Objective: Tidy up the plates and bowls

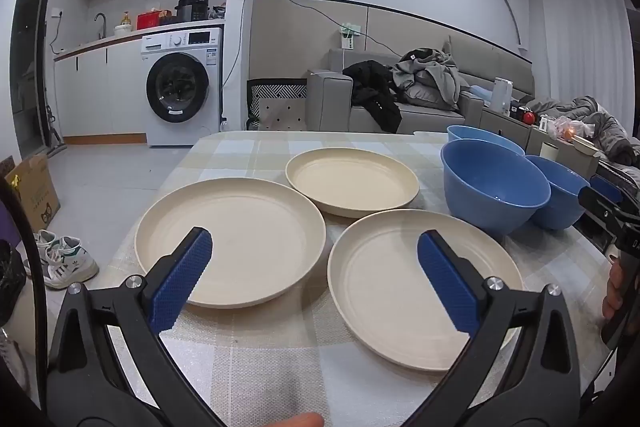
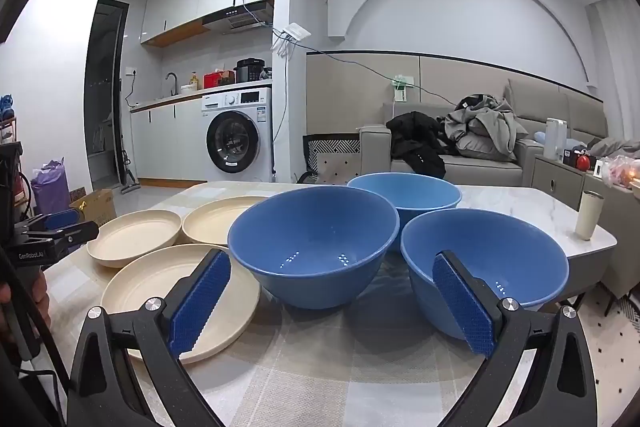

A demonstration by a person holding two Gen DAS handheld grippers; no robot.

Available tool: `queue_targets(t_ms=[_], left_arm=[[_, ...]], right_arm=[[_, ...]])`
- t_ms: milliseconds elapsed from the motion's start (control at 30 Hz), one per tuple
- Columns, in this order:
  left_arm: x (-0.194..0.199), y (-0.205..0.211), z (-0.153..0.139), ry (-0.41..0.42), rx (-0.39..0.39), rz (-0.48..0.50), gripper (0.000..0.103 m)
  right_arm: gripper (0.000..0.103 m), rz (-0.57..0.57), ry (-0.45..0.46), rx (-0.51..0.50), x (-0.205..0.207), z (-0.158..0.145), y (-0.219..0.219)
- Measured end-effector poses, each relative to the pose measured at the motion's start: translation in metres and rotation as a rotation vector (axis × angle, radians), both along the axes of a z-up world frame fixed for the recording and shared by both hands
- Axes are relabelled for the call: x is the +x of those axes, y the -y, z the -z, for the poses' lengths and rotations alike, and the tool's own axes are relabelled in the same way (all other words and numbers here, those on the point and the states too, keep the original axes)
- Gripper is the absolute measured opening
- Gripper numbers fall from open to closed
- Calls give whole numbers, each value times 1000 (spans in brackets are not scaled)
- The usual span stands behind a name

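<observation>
A table (image 1: 256,367) with a checked cloth holds three cream plates and three blue bowls; the left claw (image 1: 314,261) hangs over the near edge of the table with its two blue pads wide apart and nothing between them; one pad (image 1: 182,279) sits over the near left plate (image 1: 248,235) and the other pad is over the near right plate (image 1: 384,291); these two plates lie side by side near the near edge, just apart; the far plate (image 1: 352,181) lies behind them, closer to the far edge, and the near right plate seems to hide a bit of its rim; all three plates lie flat and empty; the right claw (image 2: 332,301) is also wide open and holds nothing; it points at the bowls on the right side of the table; the middle bowl (image 2: 316,247) stands just ahead of it, upright; the right bowl (image 2: 488,255) stands beside it toward the right edge, partly behind one blue pad; the far bowl (image 2: 404,191) stands behind both, nearer the far edge; the bowls crowd close together, and I cannot tell if they touch; a pale cup (image 2: 588,215) stands alone near the far right corner; a hand (image 1: 616,291) shows at the right of the left view.
</observation>
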State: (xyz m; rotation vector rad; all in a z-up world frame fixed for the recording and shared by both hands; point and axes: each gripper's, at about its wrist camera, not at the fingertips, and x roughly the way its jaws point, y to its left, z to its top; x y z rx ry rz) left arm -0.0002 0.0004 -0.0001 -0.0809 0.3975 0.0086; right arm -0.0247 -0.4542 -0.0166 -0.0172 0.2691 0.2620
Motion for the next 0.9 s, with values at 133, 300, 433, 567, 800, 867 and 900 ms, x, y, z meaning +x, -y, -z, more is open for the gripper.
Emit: queue_targets(t_ms=[133, 300, 433, 567, 800, 867, 900], left_arm=[[0, 0, 0, -2, -2, 1, 103], [0, 0, 0, 0, 2, 0, 103], [0, 0, 0, 3, 6, 1, 103], [0, 0, 0, 3, 7, 0, 103], [0, 0, 0, 6, 10, 0, 103], [0, 0, 0, 4, 11, 2, 103], [0, 0, 0, 3, 10, 2, 103]], right_arm=[[103, 0, -3, 3, 0, 0, 0], [103, 0, -2, -8, 0, 0, 0], [103, 1, -4, -9, 0, 0, 0], [103, 0, -5, -10, 0, 0, 0], [103, 0, -4, -10, 0, 0, 0], [103, 0, -5, -11, 0, 0, 0], [103, 1, -4, -10, 0, 0, 0]])
